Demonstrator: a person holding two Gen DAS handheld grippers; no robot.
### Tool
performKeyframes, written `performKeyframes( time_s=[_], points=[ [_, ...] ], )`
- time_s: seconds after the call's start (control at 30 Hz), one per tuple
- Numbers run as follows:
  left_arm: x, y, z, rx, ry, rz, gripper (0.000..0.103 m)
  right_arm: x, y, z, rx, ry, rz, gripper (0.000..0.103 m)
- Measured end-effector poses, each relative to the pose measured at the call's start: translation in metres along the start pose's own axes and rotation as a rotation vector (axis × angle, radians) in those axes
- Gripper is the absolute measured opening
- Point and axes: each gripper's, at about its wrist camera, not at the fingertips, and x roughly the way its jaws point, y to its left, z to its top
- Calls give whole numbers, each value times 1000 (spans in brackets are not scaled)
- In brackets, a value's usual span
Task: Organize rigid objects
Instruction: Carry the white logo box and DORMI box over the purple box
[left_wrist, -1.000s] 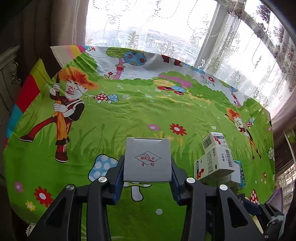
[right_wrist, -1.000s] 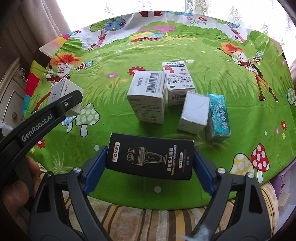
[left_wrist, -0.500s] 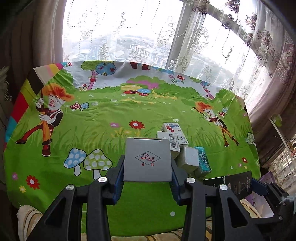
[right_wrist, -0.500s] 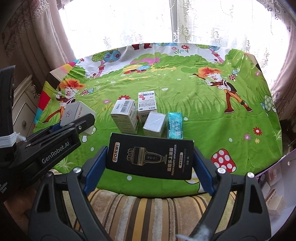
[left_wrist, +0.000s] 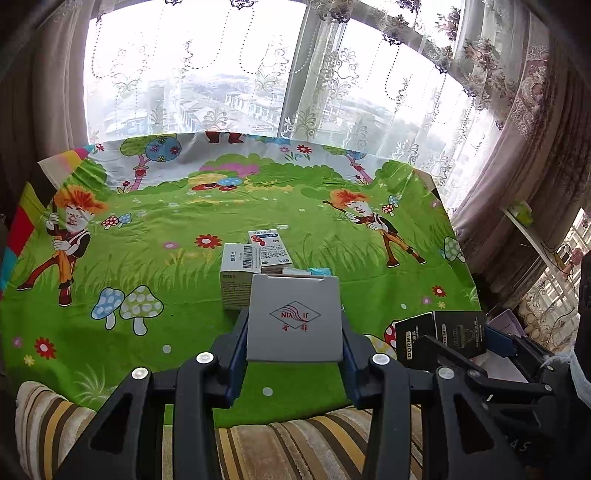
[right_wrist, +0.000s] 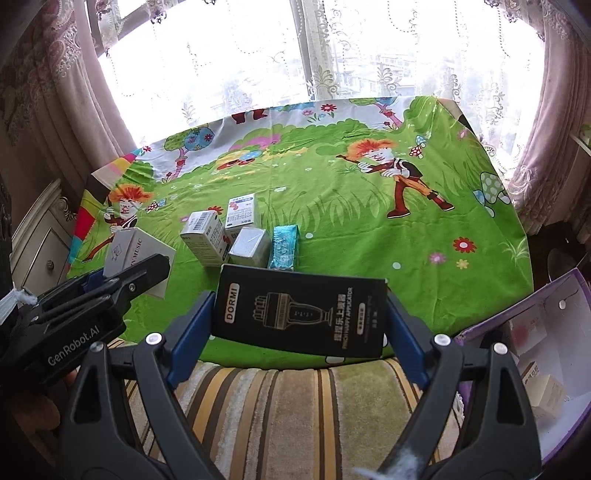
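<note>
Green cloth (right_wrist: 351, 229) mostly bare; left fingers (left_wrist: 293, 325) grip grey box (left_wrist: 293, 317), right fingers (right_wrist: 299, 317) grip black box (right_wrist: 299, 314).

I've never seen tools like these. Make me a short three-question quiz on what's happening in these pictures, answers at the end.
1. True or false: both grippers carry a box.
2. Which gripper holds the black DORMI box? A) left B) right
3. How many boxes remain grouped on the green tablecloth?

Key
1. True: the left gripper has its jaws closed on the grey box, the right gripper on the black one.
2. B
3. Four: the barcode box, the red-marked box, the plain white box and the teal packet.
</note>
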Motion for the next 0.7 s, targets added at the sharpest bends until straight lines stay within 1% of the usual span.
performKeyframes(
  time_s=[0.23, 0.4, 0.47, 0.53, 0.7],
  points=[
    [-4, -29, -8, 35, 33, -71, 43, -20, -47, -11, 76, -22, -12, 89],
    [-2, -55, -13, 67, 80, -133, 43, -36, -76, -19, 118, -39, -25, 89],
    [1, -68, -16, 92, 103, -156, 43, -44, -86, -23, 120, -49, -52, 89],
    [4, -78, -18, 93, 131, -190, 43, -50, -97, -26, 123, -60, -83, 89],
    [11, -105, -24, 136, 190, -254, 43, -62, -131, -34, 158, -67, -126, 89]
  ],
)
